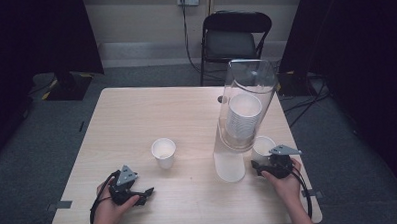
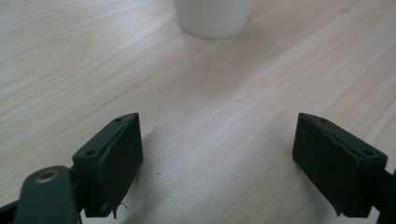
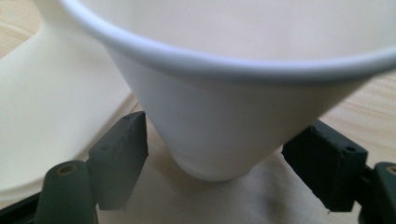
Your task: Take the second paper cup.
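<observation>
High view: a pale wooden tabletop [image 1: 136, 114] carries a tall clear dispenser tube [image 1: 246, 90] with a stack of white cups [image 1: 243, 115] inside it, its white base [image 1: 229, 166] standing at about 4 o'clock from the tabletop's centre. A lone white paper cup [image 1: 164, 152] stands upright near the centre, and a second white cup [image 1: 262, 147] stands just beside the tube at its 3 o'clock. The left gripper [image 1: 148, 193], held in the person's left hand [image 1: 110, 210], rests at 7 o'clock, well apart from the lone cup, which lies toward its 1 o'clock. The right gripper [image 1: 258, 166], held in the right hand [image 1: 285, 181], sits at 5 o'clock, right at the second cup. A dark chair [image 1: 234, 38] stands beyond the far edge at 12 o'clock. Left gripper view: the jaws stand wide apart over bare wood with nothing between them; the foot of the lone cup [image 2: 212, 18] shows at 12 o'clock, a gap the high view does not resolve. Right gripper view: the second cup [image 3: 224, 116] stands upright on the wood between the jaws, which are parted and stand clear of its narrow foot on either side, with no contact seen; the tube's white base [image 3: 51, 107] lies at 9 o'clock. The high view cannot show this clearance
</observation>
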`<state>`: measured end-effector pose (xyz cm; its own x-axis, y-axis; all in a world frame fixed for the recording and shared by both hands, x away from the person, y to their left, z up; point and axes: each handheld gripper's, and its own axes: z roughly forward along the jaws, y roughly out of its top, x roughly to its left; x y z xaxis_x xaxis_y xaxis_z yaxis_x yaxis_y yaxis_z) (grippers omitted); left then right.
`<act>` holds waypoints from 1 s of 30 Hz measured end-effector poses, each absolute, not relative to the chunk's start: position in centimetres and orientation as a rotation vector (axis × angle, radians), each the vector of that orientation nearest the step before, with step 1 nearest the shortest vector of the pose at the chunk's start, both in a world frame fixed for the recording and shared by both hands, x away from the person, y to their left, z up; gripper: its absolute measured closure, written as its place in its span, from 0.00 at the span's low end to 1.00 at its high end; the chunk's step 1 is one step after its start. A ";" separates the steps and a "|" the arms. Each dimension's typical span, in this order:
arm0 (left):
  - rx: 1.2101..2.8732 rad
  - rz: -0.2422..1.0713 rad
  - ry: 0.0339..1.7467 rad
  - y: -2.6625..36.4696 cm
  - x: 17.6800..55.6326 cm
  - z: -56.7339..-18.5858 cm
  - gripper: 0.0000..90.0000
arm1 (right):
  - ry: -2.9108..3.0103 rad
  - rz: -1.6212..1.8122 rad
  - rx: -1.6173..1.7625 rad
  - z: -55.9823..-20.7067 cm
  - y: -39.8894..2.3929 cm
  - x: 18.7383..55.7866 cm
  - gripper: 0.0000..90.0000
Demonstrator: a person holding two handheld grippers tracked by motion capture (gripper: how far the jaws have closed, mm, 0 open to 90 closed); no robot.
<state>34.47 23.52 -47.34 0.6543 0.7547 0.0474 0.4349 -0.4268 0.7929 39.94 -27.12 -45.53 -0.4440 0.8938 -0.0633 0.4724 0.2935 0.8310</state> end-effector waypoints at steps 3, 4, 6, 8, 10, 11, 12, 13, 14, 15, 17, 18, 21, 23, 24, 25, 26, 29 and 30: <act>2.080 0.516 0.921 23.5 34.5 -47.3 0.17 | 2.039 1.035 1.199 -45.4 -27.2 39.7 0.24; 2.080 0.515 0.921 23.5 34.5 -47.3 0.17 | 2.042 1.025 1.192 -45.3 -27.2 39.5 0.23; 2.080 0.516 0.920 23.5 34.5 -47.3 0.17 | 2.047 1.025 1.178 -45.0 -27.4 39.0 0.23; 2.080 0.515 0.920 23.5 34.5 -47.3 0.17 | 2.047 1.046 1.175 -44.9 -27.7 38.7 0.23; 2.080 0.516 0.921 23.5 34.5 -47.3 0.17 | 2.048 1.051 1.166 -45.0 -28.1 38.4 0.23; 2.080 0.515 0.921 23.5 34.5 -47.3 0.17 | 2.052 1.055 1.173 -45.1 -28.3 38.2 0.23; 2.080 0.515 0.921 23.5 34.5 -47.3 0.17 | 2.050 1.065 1.176 -45.2 -28.5 38.0 0.23; 2.080 0.515 0.921 23.5 34.5 -47.3 0.17 | 2.049 1.065 1.179 -45.3 -28.7 37.9 0.23; 2.080 0.516 0.920 23.5 34.5 -47.3 0.17 | 2.049 1.060 1.180 -45.4 -28.9 37.7 0.23; 2.080 0.516 0.921 23.5 34.5 -47.3 0.17 | 2.048 1.061 1.172 -45.4 -29.1 37.5 0.23; 2.080 0.515 0.921 23.5 34.5 -47.3 0.17 | 2.050 1.069 1.173 -45.5 -29.5 37.2 0.23; 2.080 0.516 0.921 23.5 34.5 -47.3 0.17 | 2.052 1.075 1.178 -45.5 -29.6 37.0 0.23; 2.080 0.516 0.921 23.5 34.5 -47.3 0.17 | 2.047 1.086 1.176 -45.5 -30.1 36.4 0.23; 2.080 0.515 0.920 23.5 34.5 -47.3 0.17 | 2.053 1.098 1.171 -45.5 -30.3 36.1 0.23; 2.080 0.515 0.920 23.5 34.5 -47.3 0.17 | 2.055 1.106 1.168 -45.5 -30.4 36.0 0.23; 2.080 0.516 0.921 23.5 34.5 -47.3 0.17 | 2.055 1.114 1.174 -45.5 -30.5 35.8 0.23; 2.080 0.515 0.921 23.5 34.5 -47.3 0.17 | 2.054 1.112 1.170 -45.5 -30.6 35.7 0.23; 2.080 0.515 0.921 23.5 34.5 -47.3 0.17 | 2.062 1.108 1.163 -45.7 -31.0 35.3 0.22; 2.080 0.516 0.920 23.5 34.5 -47.3 0.17 | 2.068 1.107 1.168 -45.7 -31.1 35.2 0.22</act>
